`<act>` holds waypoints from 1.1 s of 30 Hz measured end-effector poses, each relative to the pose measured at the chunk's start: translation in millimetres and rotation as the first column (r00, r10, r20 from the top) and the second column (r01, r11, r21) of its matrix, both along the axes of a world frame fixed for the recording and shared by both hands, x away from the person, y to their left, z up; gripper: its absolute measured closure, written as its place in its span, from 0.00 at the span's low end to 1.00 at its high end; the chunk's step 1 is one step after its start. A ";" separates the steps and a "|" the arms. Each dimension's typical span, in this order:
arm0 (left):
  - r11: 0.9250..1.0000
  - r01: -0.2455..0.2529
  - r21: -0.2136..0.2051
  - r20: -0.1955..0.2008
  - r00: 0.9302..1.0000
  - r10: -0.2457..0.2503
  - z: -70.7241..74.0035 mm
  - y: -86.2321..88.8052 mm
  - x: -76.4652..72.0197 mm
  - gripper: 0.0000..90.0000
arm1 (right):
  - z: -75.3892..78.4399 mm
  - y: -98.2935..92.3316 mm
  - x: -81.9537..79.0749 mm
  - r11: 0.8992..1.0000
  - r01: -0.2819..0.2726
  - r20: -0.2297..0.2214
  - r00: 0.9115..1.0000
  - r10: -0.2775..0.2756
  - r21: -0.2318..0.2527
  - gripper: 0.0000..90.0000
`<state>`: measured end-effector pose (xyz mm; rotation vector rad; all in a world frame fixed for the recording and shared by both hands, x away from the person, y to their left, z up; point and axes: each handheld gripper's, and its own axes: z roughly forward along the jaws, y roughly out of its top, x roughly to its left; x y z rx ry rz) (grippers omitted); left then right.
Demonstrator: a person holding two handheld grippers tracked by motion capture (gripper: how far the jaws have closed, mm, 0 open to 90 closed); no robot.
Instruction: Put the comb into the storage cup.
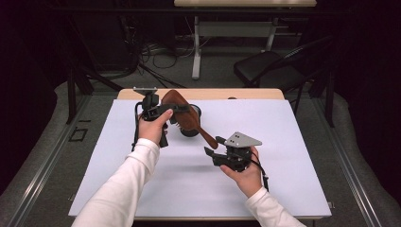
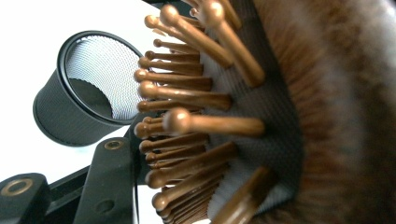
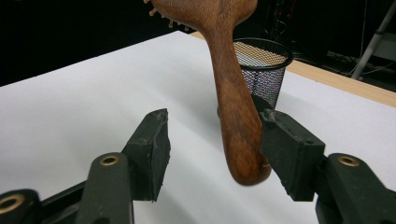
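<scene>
Up in the air over the white table sheet [image 1: 142, 189]: a brown wooden hairbrush with round-tipped wooden pins [image 1: 182, 113], handle slanting down. Squeezed tight at its wide head by the left gripper [image 1: 163, 111]. Handle end sitting between the jaws of the right gripper [image 3: 212, 154], touching one pad, clear of the other; jaws about half open, no squeeze. Just behind the brush, standing on the sheet: a small black wire-mesh cup [image 3: 261, 70].

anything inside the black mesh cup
The left gripper view looks into the mesh cup: bare mesh wall and some dark floor, nothing in it. The hairbrush covers its far rim.
</scene>
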<state>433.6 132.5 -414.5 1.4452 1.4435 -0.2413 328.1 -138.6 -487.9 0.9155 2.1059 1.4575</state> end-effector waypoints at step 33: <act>0.992 -0.125 0.013 0.043 0.991 0.124 21.5 17.0 29.6 0.52 | 4.4 -28.1 -3.5 0.997 0.076 -0.050 0.996 -0.075 0.016 0.38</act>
